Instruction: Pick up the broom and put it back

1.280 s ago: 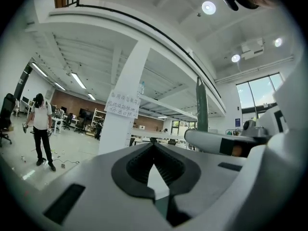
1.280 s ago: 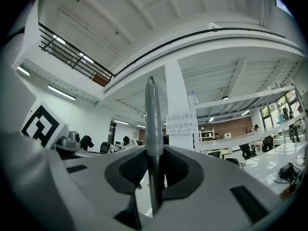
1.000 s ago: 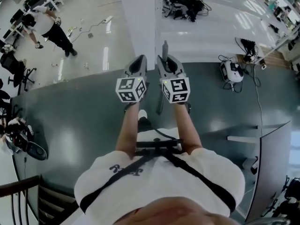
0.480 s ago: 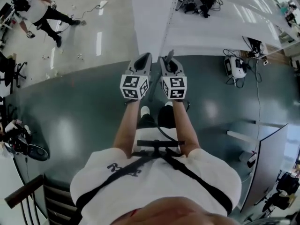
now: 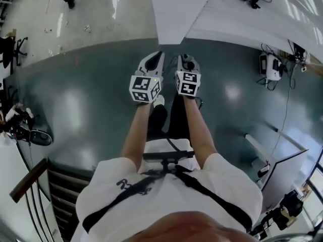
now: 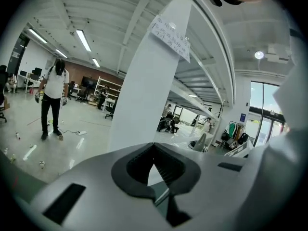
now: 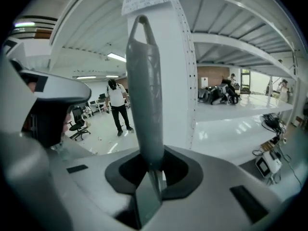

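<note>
Broom held by its handle in the right gripper; left gripper shut and empty.

The grey broom handle (image 7: 144, 90) is clamped between the jaws of the right gripper (image 7: 153, 173) and is held upright, looped end uppermost, in front of a white shelf post (image 7: 180, 81). The left gripper (image 6: 153, 154) is held just beside the right one, its jaws brought together with nothing between them. Both grippers are carried at arm's length over the dark green floor (image 5: 75, 115).
</note>
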Motion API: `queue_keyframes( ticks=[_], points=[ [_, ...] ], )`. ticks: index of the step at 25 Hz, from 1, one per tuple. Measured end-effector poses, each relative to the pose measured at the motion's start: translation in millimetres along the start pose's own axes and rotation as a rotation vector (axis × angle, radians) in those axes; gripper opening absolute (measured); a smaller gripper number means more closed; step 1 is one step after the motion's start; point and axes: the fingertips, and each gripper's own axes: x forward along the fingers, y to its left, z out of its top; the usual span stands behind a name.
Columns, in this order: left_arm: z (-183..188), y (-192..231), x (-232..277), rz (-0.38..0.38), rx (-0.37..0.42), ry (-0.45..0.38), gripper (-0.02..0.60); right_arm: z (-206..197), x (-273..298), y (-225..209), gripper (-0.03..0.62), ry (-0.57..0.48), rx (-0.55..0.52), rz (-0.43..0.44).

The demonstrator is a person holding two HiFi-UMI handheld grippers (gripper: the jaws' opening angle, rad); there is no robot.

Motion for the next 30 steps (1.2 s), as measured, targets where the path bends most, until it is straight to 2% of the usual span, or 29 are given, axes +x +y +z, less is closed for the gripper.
queue_keyframes(
  ticks=[4,7,9,12,18,23,30],
  points=[
    [-35,22,27,0.011,-0.023,0.06,0.011,-53,51,-31,0.078,0.092,0.069,-0.157],
    [-61,35,45,0.013,-0.03,0.104,0.011,-84,83,-36,0.078,0.164,0.112,-0.192],
    [-78,43,55,0.02,-0.036,0.129,0.011,-97,104,-35,0.078,0.181,0.102,-0.185],
    [-97,54,69,0.026,-0.051,0.147,0.011,-89,135,-43,0.078,0.136,0.063,-0.186],
    [-102,71,83,0.037,-0.064,0.143,0.011,-56,200,-61,0.08,0.094,0.128,-0.176],
    [-105,81,88,0.048,-0.072,0.144,0.011,-50,240,-59,0.08,0.117,0.175,-0.121],
    [-116,82,86,0.034,-0.07,0.158,0.011,-59,264,-54,0.081,0.172,0.167,-0.059]
  ],
)
